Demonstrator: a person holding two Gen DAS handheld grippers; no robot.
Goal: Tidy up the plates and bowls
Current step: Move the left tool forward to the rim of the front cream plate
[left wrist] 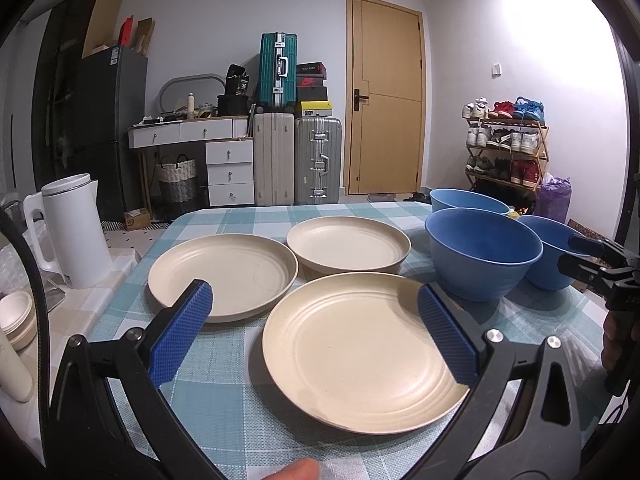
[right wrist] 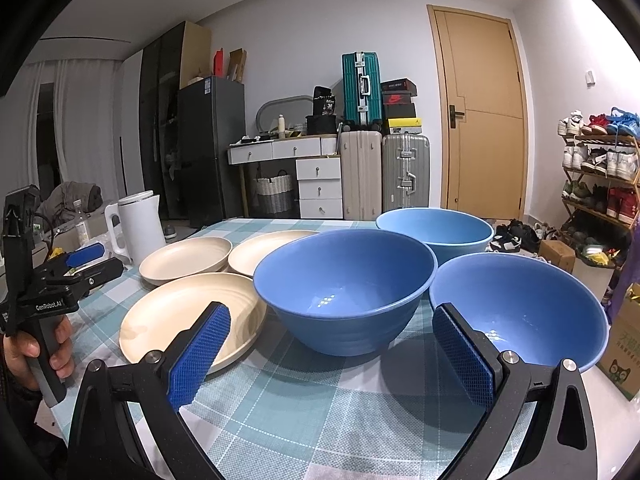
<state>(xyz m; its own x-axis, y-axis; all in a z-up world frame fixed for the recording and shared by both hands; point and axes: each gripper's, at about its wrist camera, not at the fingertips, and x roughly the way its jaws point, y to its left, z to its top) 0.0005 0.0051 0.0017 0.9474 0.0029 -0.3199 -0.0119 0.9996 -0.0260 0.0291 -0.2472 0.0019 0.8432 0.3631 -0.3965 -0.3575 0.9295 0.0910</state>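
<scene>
Three cream plates lie apart on the checked tablecloth: a near one (left wrist: 360, 352), a left one (left wrist: 228, 272) and a far one (left wrist: 348, 244). Three blue bowls stand to their right: a middle one (right wrist: 344, 284), a far one (right wrist: 436, 228) and a right one (right wrist: 524, 308). My left gripper (left wrist: 316, 320) is open and empty, its fingers on either side of the near plate, above it. My right gripper (right wrist: 332, 344) is open and empty in front of the middle bowl, its right finger by the right bowl's rim.
A white kettle (left wrist: 72, 232) stands off the table's left edge, with small cream bowls (left wrist: 16, 316) nearer. A cardboard box (right wrist: 624, 344) sits at the right. Suitcases, drawers, a door and a shoe rack stand behind.
</scene>
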